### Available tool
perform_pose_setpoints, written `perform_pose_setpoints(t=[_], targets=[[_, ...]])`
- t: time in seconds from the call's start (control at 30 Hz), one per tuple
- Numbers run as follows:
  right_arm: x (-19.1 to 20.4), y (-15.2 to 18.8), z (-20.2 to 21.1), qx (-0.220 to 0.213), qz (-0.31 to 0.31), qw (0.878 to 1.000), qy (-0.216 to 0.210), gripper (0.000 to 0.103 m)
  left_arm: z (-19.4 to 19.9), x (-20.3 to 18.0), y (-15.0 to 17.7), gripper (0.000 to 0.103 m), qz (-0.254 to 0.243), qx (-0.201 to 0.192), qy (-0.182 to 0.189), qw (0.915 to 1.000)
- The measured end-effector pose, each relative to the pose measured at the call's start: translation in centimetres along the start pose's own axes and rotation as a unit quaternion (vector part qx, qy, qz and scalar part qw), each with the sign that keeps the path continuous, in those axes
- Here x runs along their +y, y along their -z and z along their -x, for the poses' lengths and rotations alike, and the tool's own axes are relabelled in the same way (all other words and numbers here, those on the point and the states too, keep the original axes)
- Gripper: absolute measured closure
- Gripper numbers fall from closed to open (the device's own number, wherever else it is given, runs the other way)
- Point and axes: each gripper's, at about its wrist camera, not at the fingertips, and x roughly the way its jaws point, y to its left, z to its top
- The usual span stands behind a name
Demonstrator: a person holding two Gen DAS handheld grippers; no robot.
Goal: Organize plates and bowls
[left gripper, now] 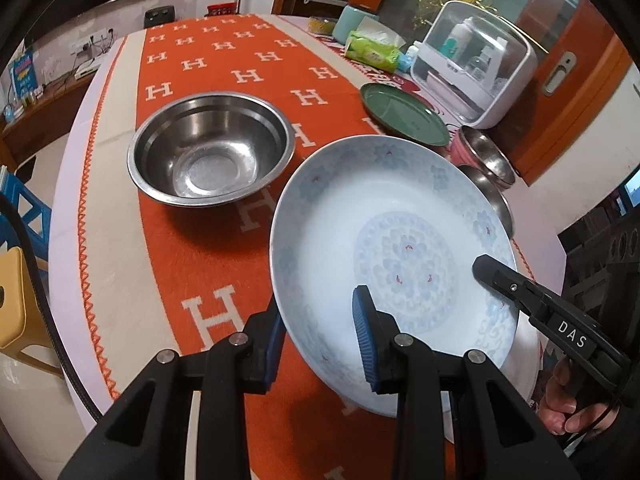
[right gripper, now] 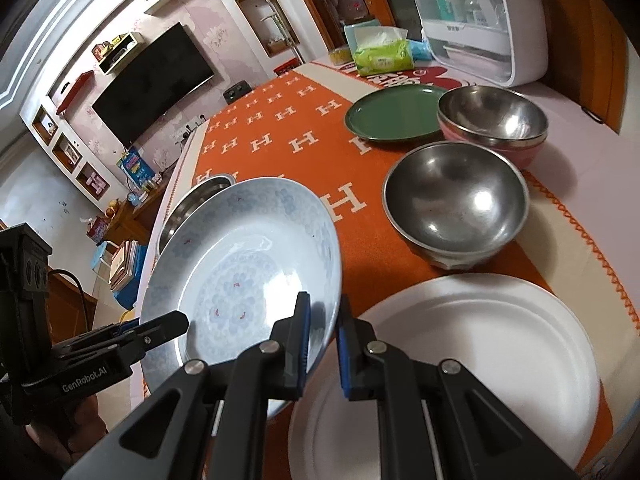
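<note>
A blue-patterned white plate (left gripper: 384, 248) is held tilted above the table by both grippers; it also shows in the right wrist view (right gripper: 240, 264). My left gripper (left gripper: 320, 336) is shut on its near-left rim. My right gripper (right gripper: 324, 344) is shut on its right rim, and shows in the left wrist view (left gripper: 500, 276). A plain white plate (right gripper: 472, 368) lies on the table below the right gripper. A large steel bowl (left gripper: 212, 148) stands to the left. A green plate (left gripper: 402, 112) lies further back.
A steel bowl (right gripper: 456, 200) and a steel bowl stacked in a pink one (right gripper: 492, 120) stand at the right. A white storage box (left gripper: 476, 64), tissue pack (left gripper: 372, 52) and other items sit at the far right. An orange H-patterned cloth (left gripper: 248, 64) covers the table.
</note>
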Motion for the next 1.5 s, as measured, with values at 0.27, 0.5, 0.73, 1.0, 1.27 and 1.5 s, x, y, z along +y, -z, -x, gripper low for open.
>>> perform_pose_setpoints(t=[0.27, 0.5, 0.73, 1.0, 1.27, 1.5], targets=[[-0.4, 1.2, 2.8, -0.014, -0.004, 1.000, -0.003, 0.091, 2.1, -2.1, 1.7, 0.073, -0.019, -0.012, 0.004, 0.9997], [-1.8, 2.6, 4.7, -0.018, -0.014, 1.000, -0.001, 0.091, 2.7, -4.0, 3.3, 0.073, -0.032, -0.005, 0.008, 0.9994], [-3.3, 4.0, 6.3, -0.017, -0.031, 0.999, -0.001, 0.091, 3.2, -6.3, 4.6, 0.073, -0.053, 0.002, 0.010, 0.9985], [-5.8, 5.6, 7.6, -0.016, -0.052, 0.998, 0.009, 0.091, 2.3, -8.8, 5.8, 0.073, -0.077, 0.024, 0.013, 0.9967], [-8.6, 6.8, 8.8, -0.014, -0.078, 0.997, 0.021, 0.091, 0.5, -11.9, 6.8, 0.073, -0.101, 0.056, 0.013, 0.9932], [-10.8, 7.6, 8.8, 0.002, -0.095, 0.995, 0.029, 0.091, -1.3, -13.5, 7.2, 0.073, -0.106, 0.082, 0.011, 0.9908]])
